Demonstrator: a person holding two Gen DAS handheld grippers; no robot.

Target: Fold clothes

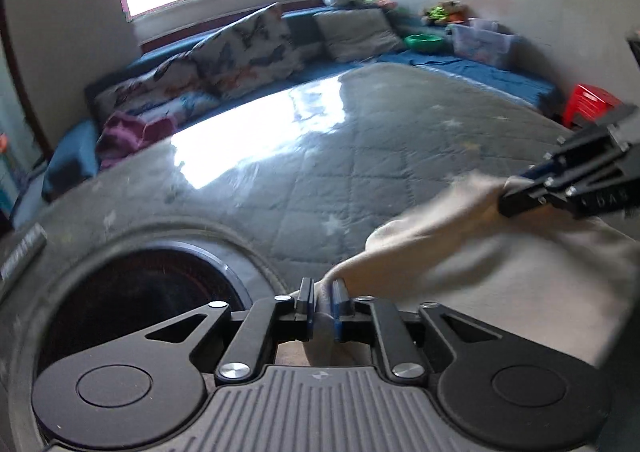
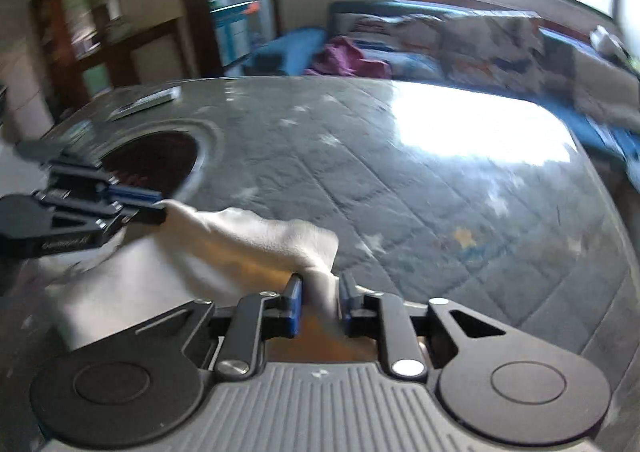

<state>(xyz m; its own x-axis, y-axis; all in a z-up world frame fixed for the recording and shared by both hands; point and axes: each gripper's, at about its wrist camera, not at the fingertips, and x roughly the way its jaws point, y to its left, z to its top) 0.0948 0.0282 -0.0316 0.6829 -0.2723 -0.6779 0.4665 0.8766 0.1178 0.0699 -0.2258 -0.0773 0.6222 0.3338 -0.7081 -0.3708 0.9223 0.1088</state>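
A glossy sheet over a grey quilted pad printed with pale stars covers the table before you, window glare pooling white across its middle and a dark round opening sunk into its near left corner. From your left wrist camera the far side reads, left to right, as a crumpled purple cloth, butterfly-print cushions on a blue bench, a plain grey cushion, a green bowl, clear plastic bins and a red crate against a white wall. Your right wrist camera shows what that view cannot: a wooden doorway and shelving off to the left, and a flat card or paper lying on the table beyond the opening. The cream garment sags, soft and matte, over the near right part of the table between your two tools. Your left gripper has its blue-padded fingers drawn close with a fold of the cream fabric between them; motion blur leaves it unclear whether the pads press it. Your right gripper stands slightly parted, a twisted strip of the same cloth running through the gap, and you cannot tell from the blur whether the pads bite there either.
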